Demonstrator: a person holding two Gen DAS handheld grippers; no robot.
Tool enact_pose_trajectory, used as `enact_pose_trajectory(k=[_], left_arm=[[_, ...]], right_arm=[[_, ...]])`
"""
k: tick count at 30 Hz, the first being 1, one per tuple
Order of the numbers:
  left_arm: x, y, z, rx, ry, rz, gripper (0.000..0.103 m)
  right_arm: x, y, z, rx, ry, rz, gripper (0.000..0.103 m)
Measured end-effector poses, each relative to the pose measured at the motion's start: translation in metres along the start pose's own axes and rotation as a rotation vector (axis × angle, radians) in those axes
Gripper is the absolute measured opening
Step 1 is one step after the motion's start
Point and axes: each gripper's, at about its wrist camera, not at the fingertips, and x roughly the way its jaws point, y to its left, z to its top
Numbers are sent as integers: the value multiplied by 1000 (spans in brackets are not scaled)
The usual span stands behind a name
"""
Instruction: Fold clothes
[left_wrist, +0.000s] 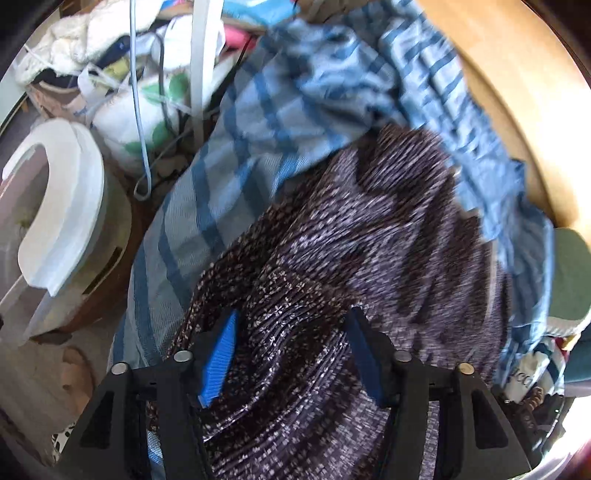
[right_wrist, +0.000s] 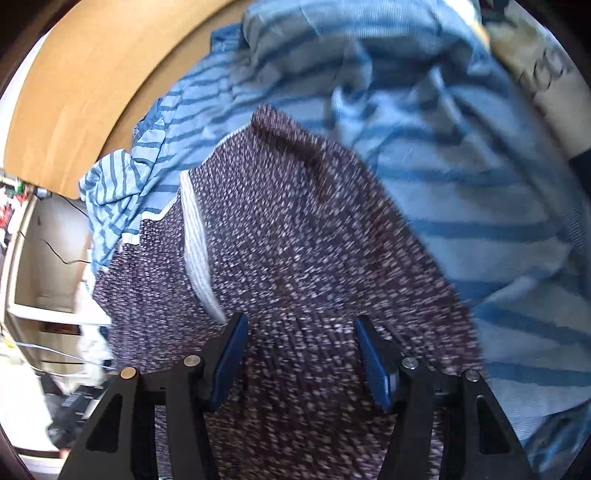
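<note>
A dark speckled knit garment (left_wrist: 362, 236) lies over a light blue checked cloth (left_wrist: 236, 140). My left gripper (left_wrist: 291, 317) is open, its blue-padded fingers (left_wrist: 221, 354) spread just above the dark fabric. In the right wrist view the same dark garment (right_wrist: 295, 236), with a pale ribbed hem (right_wrist: 197, 254), lies over the blue striped cloth (right_wrist: 461, 177). My right gripper (right_wrist: 301, 321) is open, fingers apart directly over the dark fabric. Neither gripper holds anything.
A wooden tabletop edge (left_wrist: 517, 92) curves at the right; it also shows in the right wrist view (right_wrist: 92, 81). A white seat-shaped object (left_wrist: 62, 206) and piled bags and cords (left_wrist: 147, 92) lie left. Shelving (right_wrist: 44, 280) stands lower left.
</note>
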Motion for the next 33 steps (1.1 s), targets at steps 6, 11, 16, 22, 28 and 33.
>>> enact_pose_trajectory(k=[6, 11, 16, 22, 28, 33], left_arm=[[-37, 12, -10, -22, -209, 2, 5], [-48, 33, -3, -91, -279, 12, 3], [-37, 56, 0, -168, -273, 18, 3], [-40, 60, -4, -167, -302, -16, 3], [-51, 48, -7, -150, -342, -11, 2], [-9, 52, -4, -168, -214, 64, 2]], right_arm=[[-18, 26, -22, -148, -77, -53, 13], [-60, 31, -24, -153, -244, -75, 7], [-49, 4, -26, -83, -247, -158, 6], [-48, -11, -29, -37, -268, -158, 5], [-94, -3, -16, -72, -383, -188, 1], [-77, -5, -34, -67, -258, -111, 5]])
